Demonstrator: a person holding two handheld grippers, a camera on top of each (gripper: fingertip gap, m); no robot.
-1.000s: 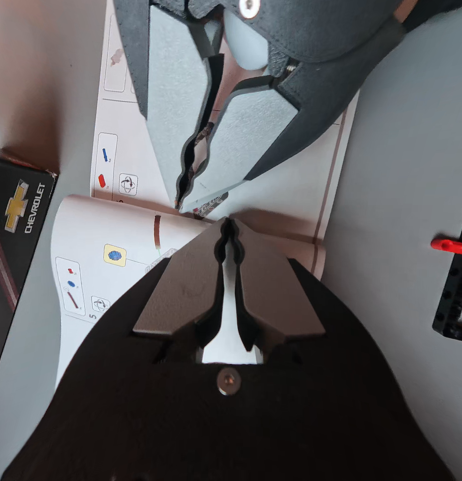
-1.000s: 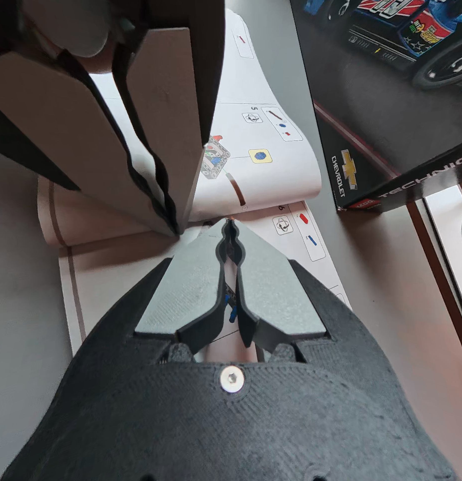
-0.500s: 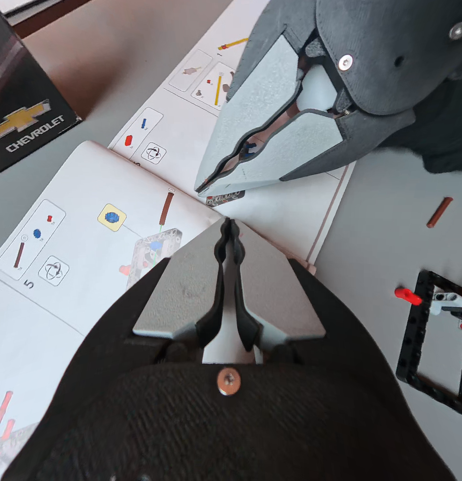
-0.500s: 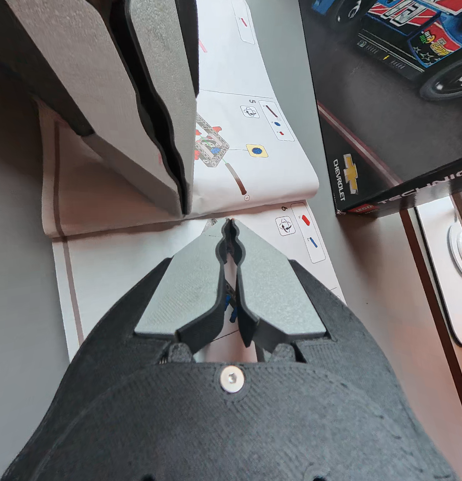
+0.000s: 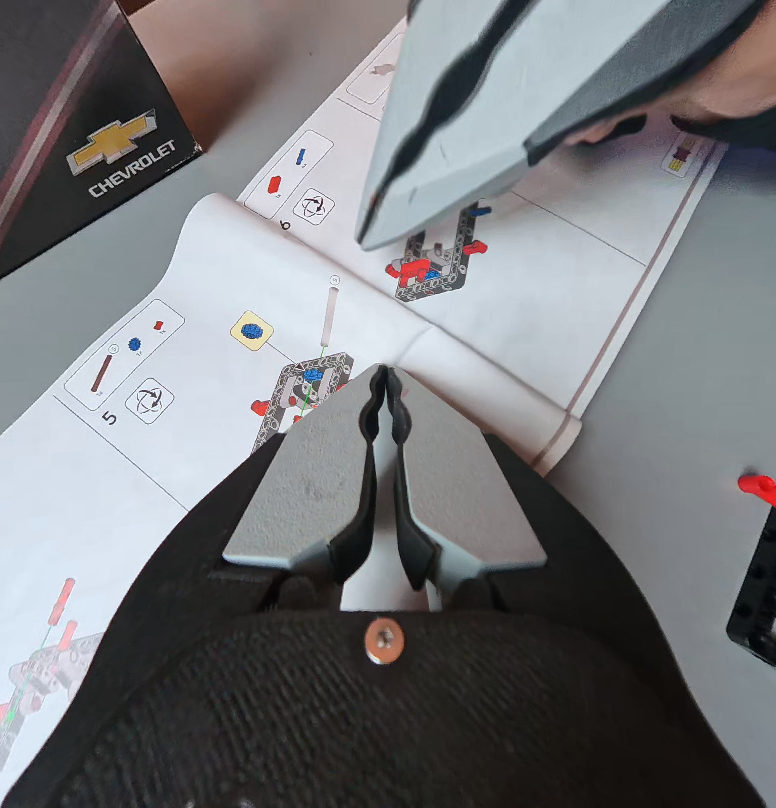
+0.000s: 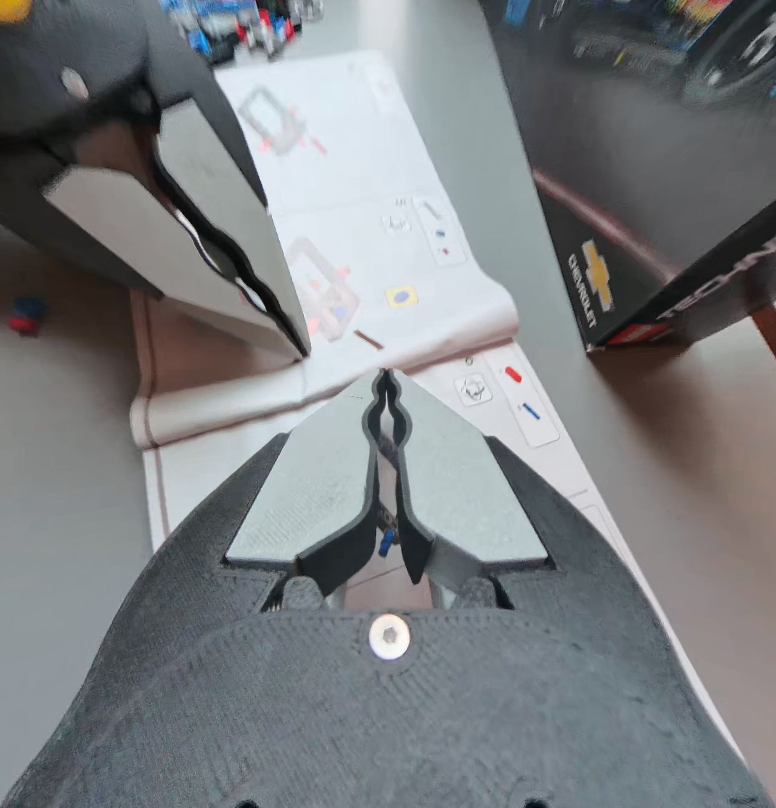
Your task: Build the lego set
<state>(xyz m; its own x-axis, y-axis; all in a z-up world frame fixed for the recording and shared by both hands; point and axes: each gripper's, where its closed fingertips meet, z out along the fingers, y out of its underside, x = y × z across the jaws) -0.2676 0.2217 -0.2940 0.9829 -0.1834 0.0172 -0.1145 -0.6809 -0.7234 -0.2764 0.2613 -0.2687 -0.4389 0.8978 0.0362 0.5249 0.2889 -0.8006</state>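
Observation:
An open instruction booklet (image 5: 530, 315) lies on the grey table, its fold running between my two grippers. My left gripper (image 5: 385, 372) is shut and empty, with its tips over the left page near the fold. My right gripper (image 6: 385, 371) is shut and empty, just above the right page. Each shows in the other's view: the right one (image 5: 368, 227) at the top of the left wrist view, the left one (image 6: 301, 345) at the upper left of the right wrist view. A black Lego frame (image 5: 766, 577) with a red pin (image 5: 762, 493) lies right of the booklet (image 6: 355, 196).
The dark set box (image 5: 71, 131) stands beyond the booklet's left page and also shows in the right wrist view (image 6: 639, 175). Blurred loose pieces (image 6: 246, 26) lie far off. A small blue and red part (image 6: 25, 312) lies on the table. A hand (image 5: 727, 105) holds the right gripper. About 5 cm separates my left fingertips from my right.
Both grippers have drawn back and up from the booklet's fold, and stay shut. The curled left page now lies flatter, and more of both pages shows.

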